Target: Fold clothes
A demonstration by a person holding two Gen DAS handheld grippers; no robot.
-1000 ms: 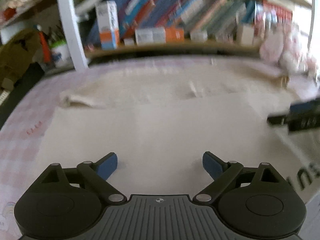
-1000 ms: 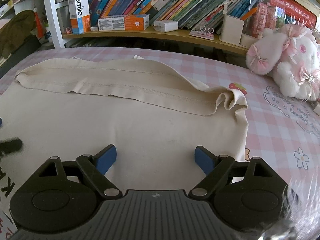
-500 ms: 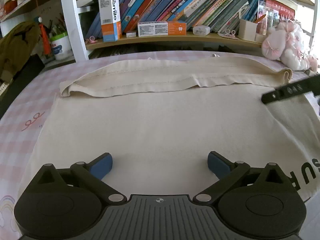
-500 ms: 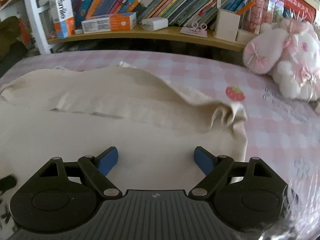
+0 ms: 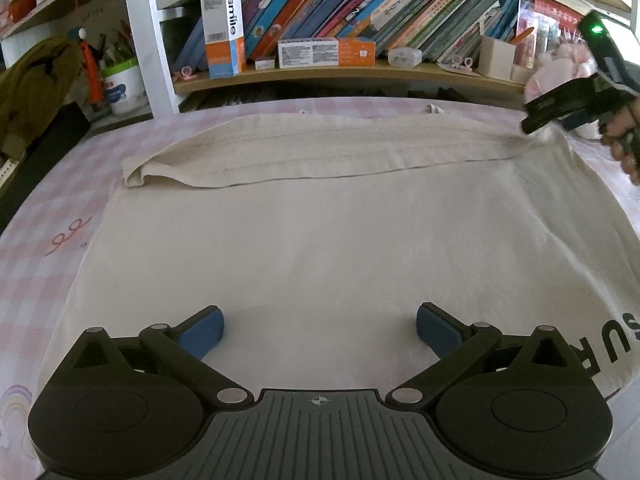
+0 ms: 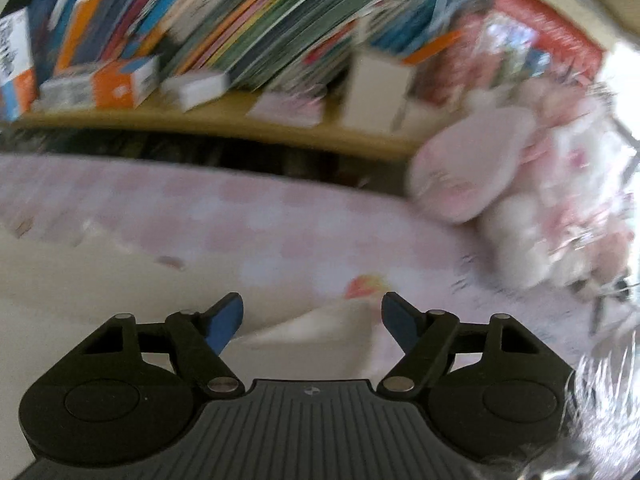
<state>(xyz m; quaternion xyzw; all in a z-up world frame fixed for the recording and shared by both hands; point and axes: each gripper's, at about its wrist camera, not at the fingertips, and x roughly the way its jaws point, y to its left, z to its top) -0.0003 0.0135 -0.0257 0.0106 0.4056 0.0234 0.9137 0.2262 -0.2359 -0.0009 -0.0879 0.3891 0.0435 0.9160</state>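
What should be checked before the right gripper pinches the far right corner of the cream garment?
1. Cream garment lies flat on the pink checked cover: ok.
2. Far hem band already folded over: ok.
3. Right gripper over the corner, jaws closing, cloth between them but not pinched: ok.
4. Left gripper open, holding nothing: ok.
5. Plush toy clear of the corner: ok.
6. Right view sharp enough to judge the grip: not ok.

We see our left gripper (image 5: 320,330) and right gripper (image 6: 312,320) built alike: black linkage arms, 2 blue pads each, silver rivets, round black discs, a ribbed grey plate with a small crosshair mark.
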